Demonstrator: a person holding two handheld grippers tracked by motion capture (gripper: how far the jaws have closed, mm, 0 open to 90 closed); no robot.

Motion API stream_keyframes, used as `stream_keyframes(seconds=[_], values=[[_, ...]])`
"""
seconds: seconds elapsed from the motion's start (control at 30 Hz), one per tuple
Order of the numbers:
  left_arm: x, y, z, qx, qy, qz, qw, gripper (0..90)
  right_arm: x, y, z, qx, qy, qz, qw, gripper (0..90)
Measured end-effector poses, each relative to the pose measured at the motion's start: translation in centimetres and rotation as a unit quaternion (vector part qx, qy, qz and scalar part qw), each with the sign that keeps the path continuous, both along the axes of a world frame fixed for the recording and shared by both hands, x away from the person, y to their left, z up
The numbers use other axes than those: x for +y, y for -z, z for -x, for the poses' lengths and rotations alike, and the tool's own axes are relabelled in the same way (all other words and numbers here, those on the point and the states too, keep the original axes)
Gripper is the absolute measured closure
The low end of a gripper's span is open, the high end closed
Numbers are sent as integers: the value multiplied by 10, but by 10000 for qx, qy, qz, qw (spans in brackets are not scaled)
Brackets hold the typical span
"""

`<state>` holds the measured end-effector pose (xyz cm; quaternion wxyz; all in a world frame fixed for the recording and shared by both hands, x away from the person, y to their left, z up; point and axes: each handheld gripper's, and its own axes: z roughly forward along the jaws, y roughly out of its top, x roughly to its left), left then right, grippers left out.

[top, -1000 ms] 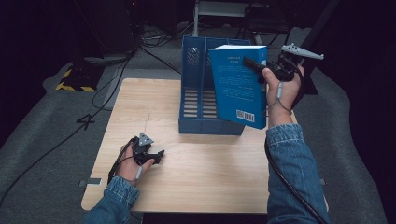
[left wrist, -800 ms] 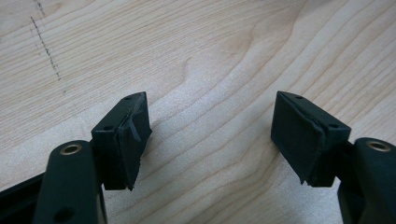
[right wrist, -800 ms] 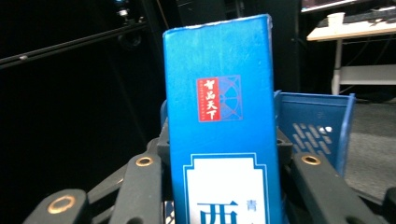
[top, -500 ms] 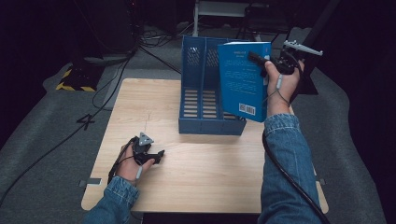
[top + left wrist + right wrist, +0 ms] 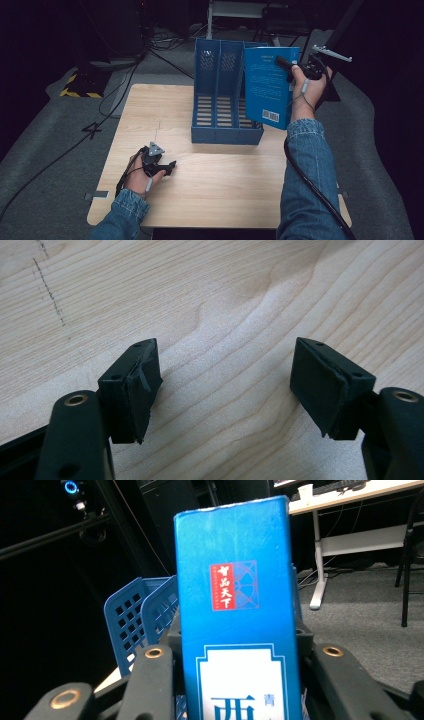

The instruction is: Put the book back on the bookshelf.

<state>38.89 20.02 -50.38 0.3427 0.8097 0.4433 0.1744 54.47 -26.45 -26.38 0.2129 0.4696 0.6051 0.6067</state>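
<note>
right tongs (image 5: 284, 65) grip blue book (image 5: 265, 85) (upright) at file rack (image 5: 220, 135).

The left gripper (image 5: 227, 385) hangs just above the pale wooden counter (image 5: 235, 300), its two black jaws standing wide apart with bare wood grain between them. A faint dotted pencil line (image 5: 49, 290) crosses the counter's upper left.

A light wooden table (image 5: 225, 195) is set on grey floor (image 5: 50, 150). A blue file rack (image 5: 220, 100) is stood on its far half. The left gripper (image 5: 170, 165) is rested on the near left part, jaws apart.
</note>
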Motion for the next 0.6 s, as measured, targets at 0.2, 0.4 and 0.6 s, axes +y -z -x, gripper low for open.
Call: stream_keyframes(seconds=[0.2, 0.4, 0.6], values=[[0, 0, 0, 5, -2, 0, 10000, 287, -6, 3, -4, 57, 163, -163, 9997, 614], [0, 0, 0, -5, -2, 0, 10000, 288, 4, -4, -10, 108, 306, -99, 9994, 614], [0, 0, 0, -9, -7, 8, 10000, 287, 25, -13, -21, 256, 492, -16, 9985, 614]])
